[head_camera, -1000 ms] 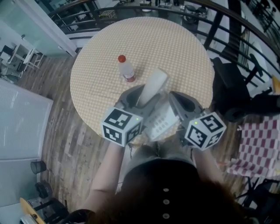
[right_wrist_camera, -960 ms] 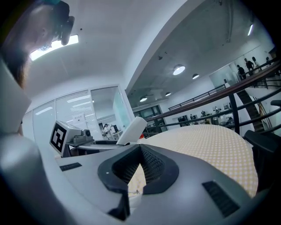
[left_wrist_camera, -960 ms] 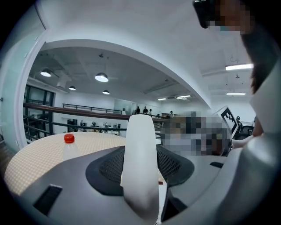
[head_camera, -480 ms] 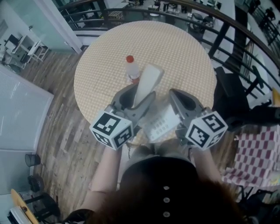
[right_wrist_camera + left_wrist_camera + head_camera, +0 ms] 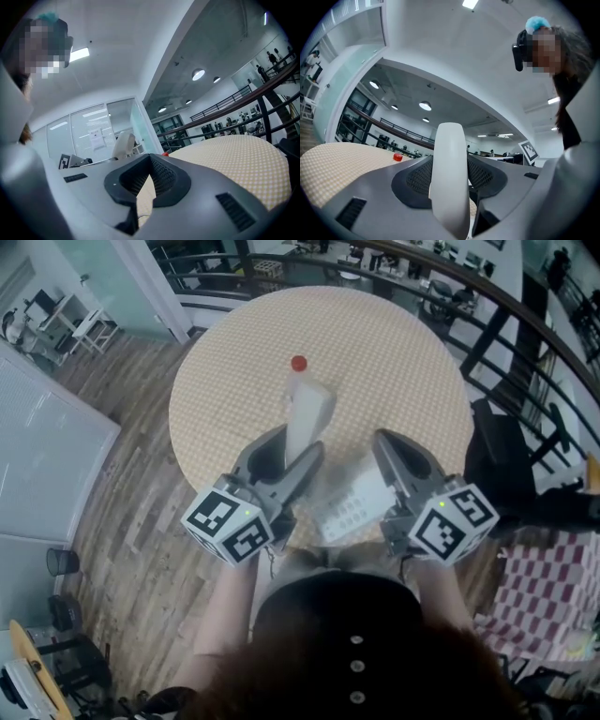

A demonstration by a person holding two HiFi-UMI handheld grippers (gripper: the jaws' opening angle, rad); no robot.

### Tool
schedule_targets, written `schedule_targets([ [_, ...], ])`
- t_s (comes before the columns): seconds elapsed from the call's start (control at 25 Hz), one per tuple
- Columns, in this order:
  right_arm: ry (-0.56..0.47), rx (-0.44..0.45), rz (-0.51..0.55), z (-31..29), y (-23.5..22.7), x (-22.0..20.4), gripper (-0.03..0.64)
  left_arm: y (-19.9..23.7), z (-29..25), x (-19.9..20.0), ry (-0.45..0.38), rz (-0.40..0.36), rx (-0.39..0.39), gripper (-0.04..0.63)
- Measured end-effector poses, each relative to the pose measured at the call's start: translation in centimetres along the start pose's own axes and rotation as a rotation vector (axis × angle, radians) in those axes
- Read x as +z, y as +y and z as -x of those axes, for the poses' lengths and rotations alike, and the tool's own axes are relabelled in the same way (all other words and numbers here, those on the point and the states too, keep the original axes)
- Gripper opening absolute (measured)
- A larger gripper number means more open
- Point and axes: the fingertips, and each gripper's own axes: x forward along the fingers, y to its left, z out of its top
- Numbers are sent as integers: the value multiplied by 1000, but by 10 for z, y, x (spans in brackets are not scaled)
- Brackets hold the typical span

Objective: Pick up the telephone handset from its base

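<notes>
Seen in the head view, the white handset (image 5: 307, 418) is clear of its base (image 5: 352, 507). It is clamped in the left gripper (image 5: 298, 448) and points toward 12 o'clock over the round, checked tabletop (image 5: 394, 352). The base lies keypad up at the tabletop's 6 o'clock edge, with the handset at about 11 o'clock from it. A red-capped bottle (image 5: 298, 365) stands just beyond the handset's far end. The right gripper (image 5: 386, 442) hangs over the base's 3 o'clock side with its jaws together and nothing in them, though it is hard to tell from above whether it touches the base. The left gripper view alone shows the grip itself. Both ribbed pads are clenched on the flanks of the handset, which stands upright between them with its rounded end well above the jaws. The right gripper view alone shows that gripper's pads met and empty, with only tabletop visible through the notch between them and the handset a pale shape at 10 o'clock. The handset looks like hard, smooth moulded plastic, likely light and stiff but apt to slide or pivot in a two-point pinch. The straight shaft between its two swollen ends looks the surest place to hold, squeezed across the narrow sides as it is here.
</notes>
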Motion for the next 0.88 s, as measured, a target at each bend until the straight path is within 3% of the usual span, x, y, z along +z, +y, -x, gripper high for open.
schedule_targets([
  [0.36, 30, 11, -56, -5, -6, -20, 9, 16, 25, -15, -16, 92, 48, 227],
  [0.88, 46, 41, -63, -10, 11, -28, 9, 25, 50, -37, -9, 200, 54, 227],
])
